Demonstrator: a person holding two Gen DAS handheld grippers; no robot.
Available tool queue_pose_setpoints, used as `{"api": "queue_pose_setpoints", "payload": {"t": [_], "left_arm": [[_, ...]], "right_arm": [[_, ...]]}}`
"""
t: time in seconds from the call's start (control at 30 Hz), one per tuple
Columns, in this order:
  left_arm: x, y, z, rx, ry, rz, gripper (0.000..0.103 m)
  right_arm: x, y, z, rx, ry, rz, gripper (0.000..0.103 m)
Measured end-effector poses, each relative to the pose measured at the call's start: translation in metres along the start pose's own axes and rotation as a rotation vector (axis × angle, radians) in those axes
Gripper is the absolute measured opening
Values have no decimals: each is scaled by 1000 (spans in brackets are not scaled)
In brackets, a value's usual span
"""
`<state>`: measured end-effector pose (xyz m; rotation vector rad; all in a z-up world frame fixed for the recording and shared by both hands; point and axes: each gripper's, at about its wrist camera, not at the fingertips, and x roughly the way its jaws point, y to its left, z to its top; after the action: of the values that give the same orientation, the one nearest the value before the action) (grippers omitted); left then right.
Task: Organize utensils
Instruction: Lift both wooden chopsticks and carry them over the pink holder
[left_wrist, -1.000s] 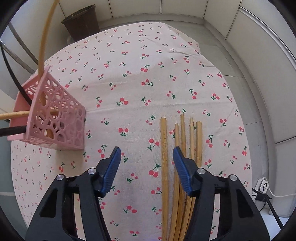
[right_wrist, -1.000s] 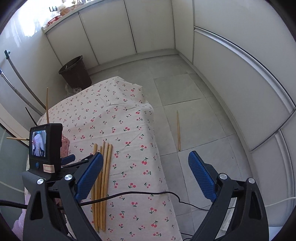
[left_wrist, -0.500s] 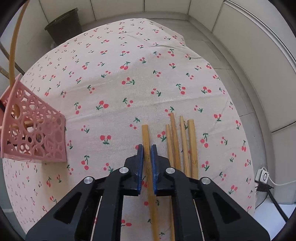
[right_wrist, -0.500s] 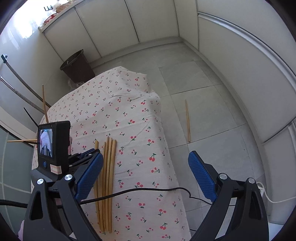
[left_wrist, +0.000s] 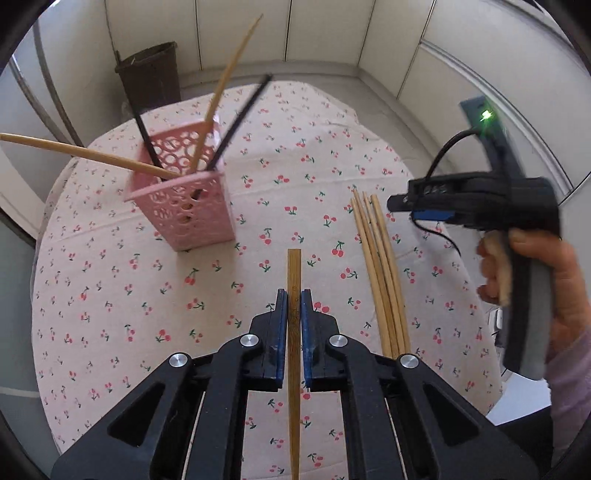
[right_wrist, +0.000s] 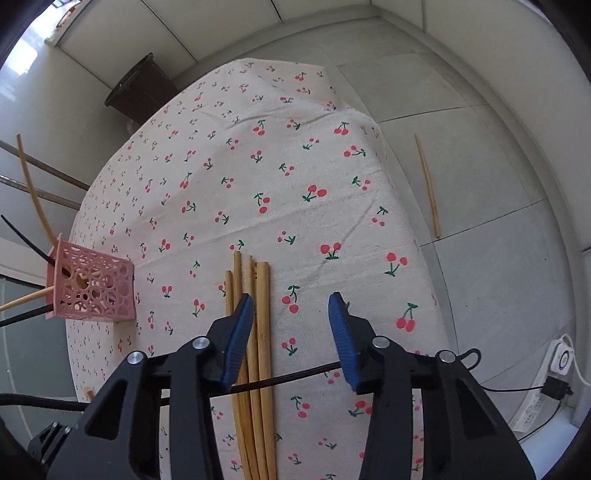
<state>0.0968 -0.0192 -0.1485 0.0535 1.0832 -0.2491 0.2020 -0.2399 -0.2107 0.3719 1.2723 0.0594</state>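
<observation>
Left gripper: your left gripper (left_wrist: 294, 308) is clamped on one bamboo chopstick (left_wrist: 294, 273), the stick running straight out between the pads, its far end above the cloth.
Right gripper: your right gripper (right_wrist: 291, 325) has just been closing and now stands about half open; the rightmost stick of the loose chopsticks (right_wrist: 255, 332) lies between the jaws by the left pad, nothing pinched yet.
Step in hand: you are carrying the held stick toward the holder, by my reading, while the other hand lines up the next pick.
Loose chopsticks: four lie side by side on the bench (right_wrist: 295, 192), right of the held stick in the left wrist view.
Pink holder: the pink holder (left_wrist: 184, 206) stands far left of the held stick and already keeps two bamboo and two black sticks leaning outward.
Next move: tip the held stick more upright over the holder's open top before releasing, clear of the leaning sticks.
Right hand next: centre on one stick only, or you may pinch two.
Floor: one stray chopstick (right_wrist: 427, 184) lies on the floor, far right.
</observation>
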Motion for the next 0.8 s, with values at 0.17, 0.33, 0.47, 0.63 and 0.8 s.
{"api": "queue_pose_setpoints", "payload": {"t": [0.17, 0.33, 0.47, 0.63, 0.8], "left_arm": [[-26, 6, 3, -5, -75, -33, 7], [-40, 15, 0, -12, -92, -46, 7], [-45, 18, -2, -13, -97, -43, 7], [-48, 22, -4, -14, -107, -31, 7], [-60, 27, -4, -30, -149, -32, 7]], "right_arm": [[11, 12, -1, -28, -3, -45, 31], [17, 23, -1, -73, -24, -96, 25], [20, 38, -7, -124, -47, -162, 25], [19, 44, -18, -144, -82, -174, 7], [5, 30, -23, -96, -111, -58, 7]]}}
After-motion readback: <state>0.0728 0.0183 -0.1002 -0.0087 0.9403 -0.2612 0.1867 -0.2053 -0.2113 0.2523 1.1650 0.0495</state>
